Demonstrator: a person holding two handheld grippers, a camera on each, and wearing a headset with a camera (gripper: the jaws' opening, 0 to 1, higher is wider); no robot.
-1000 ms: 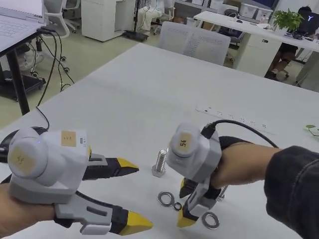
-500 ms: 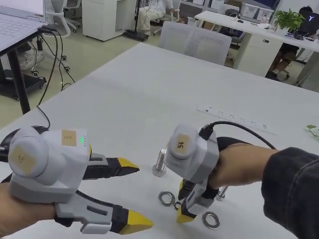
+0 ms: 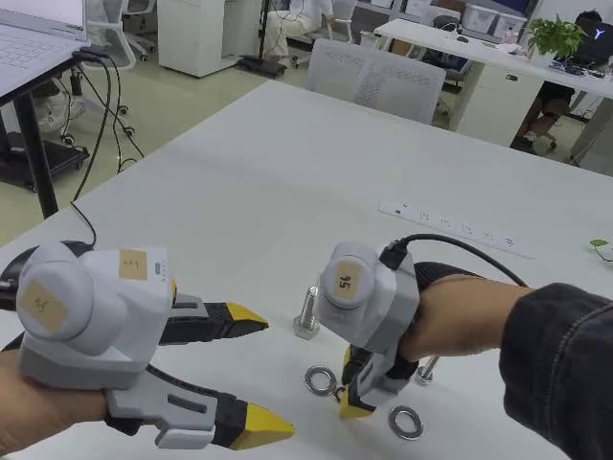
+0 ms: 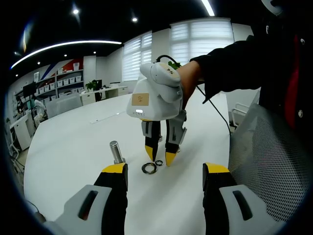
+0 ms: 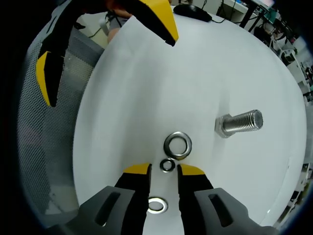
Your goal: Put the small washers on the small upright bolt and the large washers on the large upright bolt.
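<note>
Step in hand: my guess is it's picking the small washer (image 5: 167,165) up off the table (image 3: 287,172) so it can go on the small bolt.
Landmark: the big bolt (image 3: 307,313) stands upright on its head with nothing threaded on it.
Small washer: it lies flat on the person's side of the big bolt. It's just beside a big washer (image 5: 177,145) that sits a bit closer to the bolt.
Right gripper (image 3: 350,407): it points straight down on that same side of the big bolt. The jaws are only a little apart, the small washer sits right at the gap between the tips, and nothing is gripped yet.
Other big washer (image 3: 405,422): it lies flat, farther from the big bolt, out past the right gripper.
Small bolt (image 3: 424,370): I think that's it poking out beside the person's hand, farther from the big bolt than the right gripper. It's mostly hidden, so I'm not sure.
Left gripper (image 3: 257,369): it hangs off to the side of the big bolt with its jaws spread wide and empty.
How to nail it: I'd centre the gap over the washer and drop until both tips touch the table. Then close slowly on opposite edges of the rim and lift straight up.
What could bite: a washer that thin will likely skate away or flip if one tip lands first. A tip could also snag the big washer beside it, so I'd approach from the side away from the big bolt.
</note>
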